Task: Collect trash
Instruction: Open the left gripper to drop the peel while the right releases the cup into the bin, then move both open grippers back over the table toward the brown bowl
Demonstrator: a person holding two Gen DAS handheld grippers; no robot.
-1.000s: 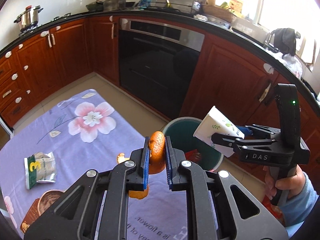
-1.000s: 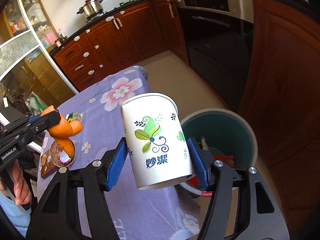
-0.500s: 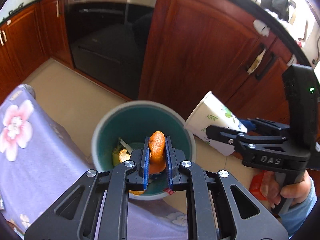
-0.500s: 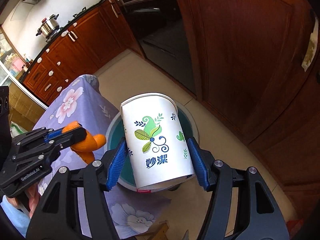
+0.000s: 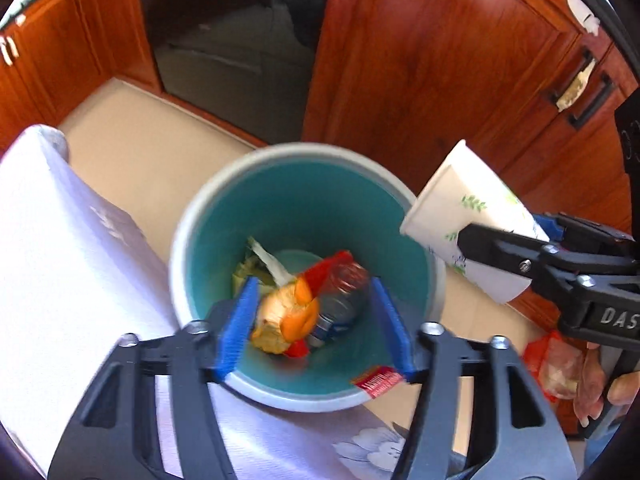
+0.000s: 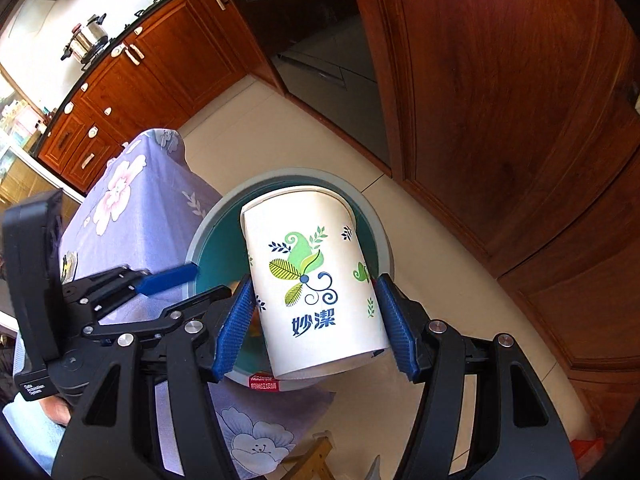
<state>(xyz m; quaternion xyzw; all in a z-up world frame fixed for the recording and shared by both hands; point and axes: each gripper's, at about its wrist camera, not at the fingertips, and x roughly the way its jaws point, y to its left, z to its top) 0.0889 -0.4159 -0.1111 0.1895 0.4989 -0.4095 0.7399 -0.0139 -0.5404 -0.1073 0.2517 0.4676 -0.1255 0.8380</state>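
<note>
Dark red-brown wooden cabinet doors (image 5: 432, 60) fill the upper right of the left wrist view, and a dark glass oven door (image 5: 224, 40) is seen at upper centre above a beige tiled floor (image 5: 132, 136). A table covered by a lilac floral tablecloth (image 6: 136, 208) occupies the left of the right wrist view, its corner hanging just beside the bin. A teal trash bin (image 5: 200, 240) with a pale grey rim is placed at the centre of the left wrist view, and a red-labelled crushed bottle (image 5: 344, 292) and pale scraps are seen at its bottom. The left gripper (image 5: 314, 320) is held over the bin mouth at lower centre; its jaws have just been opening and are now spread wide, with nothing pressed by the blue pads. An orange peel (image 5: 286, 318) is seen blurred between the pads, free of both, inside the bin outline. The right gripper (image 6: 316, 320) is held at lower centre of its own view, its jaws pinching a white paper cup (image 6: 312, 276) printed with green leaves and blue characters. The cup is tilted, with its mouth turned towards the bin rim, at the right edge of the bin in the left wrist view.
</note>
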